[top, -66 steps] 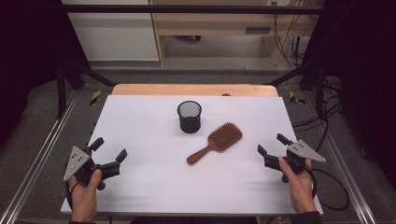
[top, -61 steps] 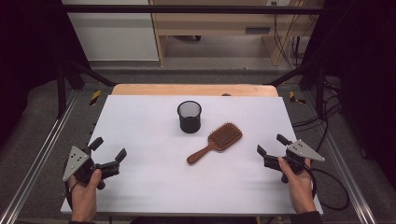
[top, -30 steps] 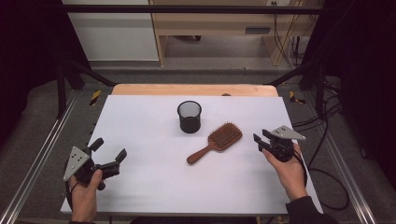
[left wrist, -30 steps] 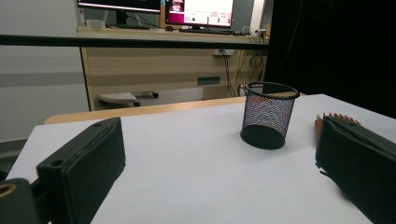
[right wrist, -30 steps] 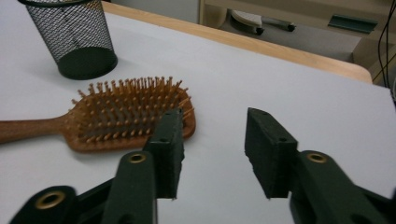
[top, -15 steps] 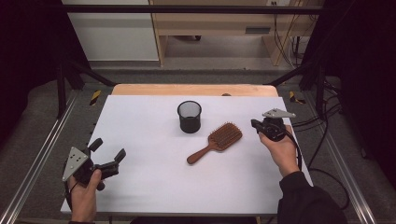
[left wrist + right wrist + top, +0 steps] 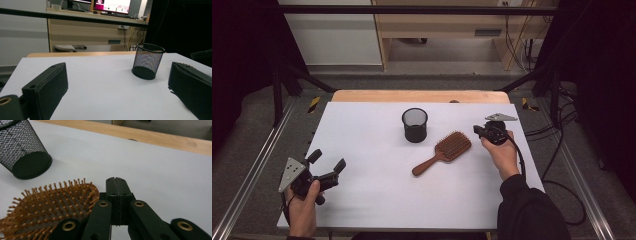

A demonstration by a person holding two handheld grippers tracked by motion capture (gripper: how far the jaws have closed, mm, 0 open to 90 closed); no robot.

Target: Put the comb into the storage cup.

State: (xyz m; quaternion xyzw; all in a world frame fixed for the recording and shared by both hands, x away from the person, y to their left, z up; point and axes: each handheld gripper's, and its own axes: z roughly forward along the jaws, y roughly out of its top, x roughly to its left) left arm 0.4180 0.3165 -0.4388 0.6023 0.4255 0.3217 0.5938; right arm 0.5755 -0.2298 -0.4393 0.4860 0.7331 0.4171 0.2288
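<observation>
A brown wooden hairbrush (image 7: 453, 145) lies bristles up on the white table (image 7: 372, 150), its handle pointing toward the near left. A black mesh cup (image 7: 415, 125) stands upright just behind and left of it. My right gripper (image 7: 477, 131) is shut with nothing between its jaws, and its tip sits just right of the brush's head. In the right gripper view the closed jaws (image 7: 116, 181) lie right beside the bristled head (image 7: 50, 207), with the cup (image 7: 22, 152) at the far left. My left gripper (image 7: 328, 159) rests open at the near left corner, its jaws (image 7: 117, 67) framing the cup (image 7: 148, 61) from afar.
A wooden strip (image 7: 422, 96) runs along the table's far edge. Metal rails (image 7: 247, 180) flank the table on both sides. Cables (image 7: 557, 150) trail over the floor at the right. A desk with a monitor (image 7: 112, 5) stands beyond the table.
The right hand has moved from the near right edge up and left to the brush's head, and its jaws have come together. The left gripper, brush and cup have not moved.
</observation>
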